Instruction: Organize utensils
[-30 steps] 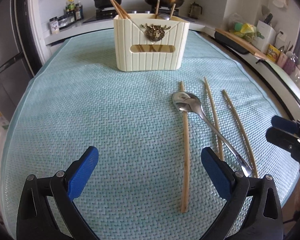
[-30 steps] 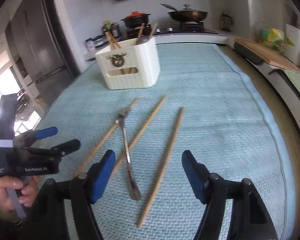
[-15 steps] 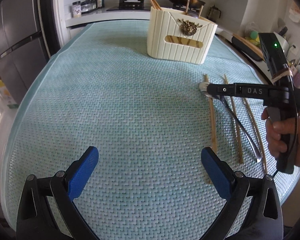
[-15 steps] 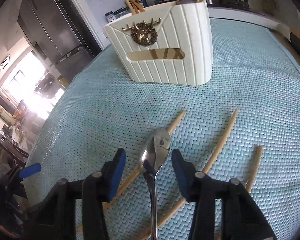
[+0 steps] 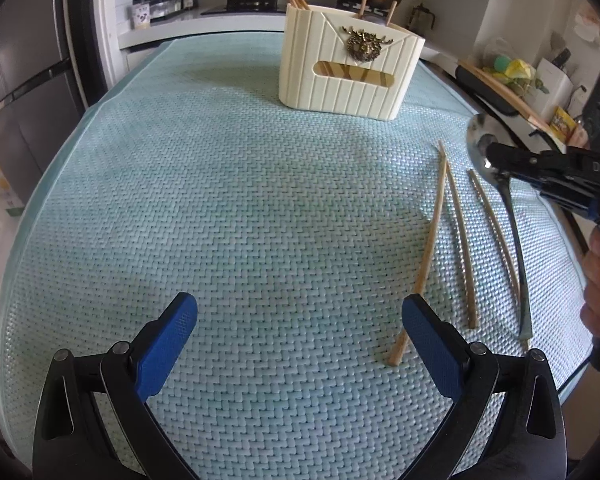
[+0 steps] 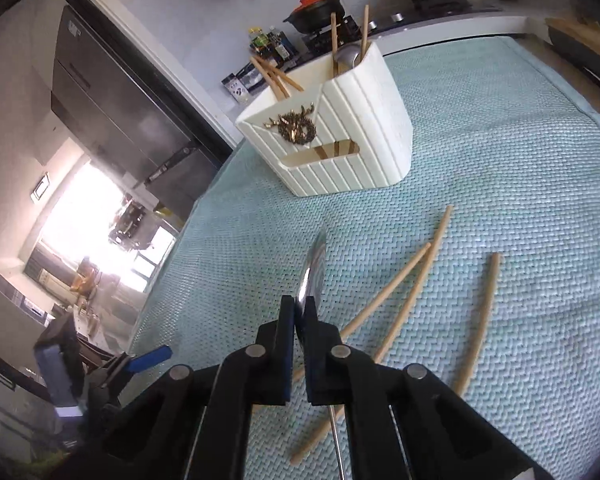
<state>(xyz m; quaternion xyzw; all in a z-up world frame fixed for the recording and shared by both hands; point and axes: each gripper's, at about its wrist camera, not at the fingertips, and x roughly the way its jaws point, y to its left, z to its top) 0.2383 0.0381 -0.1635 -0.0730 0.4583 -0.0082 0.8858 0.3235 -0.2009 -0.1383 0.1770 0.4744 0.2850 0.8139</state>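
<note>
Kitchen, teal mat (image 5: 220, 208). Holder (image 5: 348, 68) at 12 o'clock, already stocked with chopsticks and a spoon. Right gripper (image 6: 300, 320) clenched on spoon (image 6: 314, 268) at 3 o'clock, bowl raised. Left gripper (image 5: 296, 344) released, empty. Three chopsticks (image 5: 428, 248) left beside it.

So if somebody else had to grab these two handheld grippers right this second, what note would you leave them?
Right gripper: shut on the spoon, pinching it near the bowl; the handle end seems to be at the mat.
Left gripper: open, empty, hovering over the mat.
Holder: upright at the far side, already with several chopsticks and a spoon inside.
Left to do: put the held spoon into the holder, then the three loose chopsticks lying on the mat beside it.
</note>
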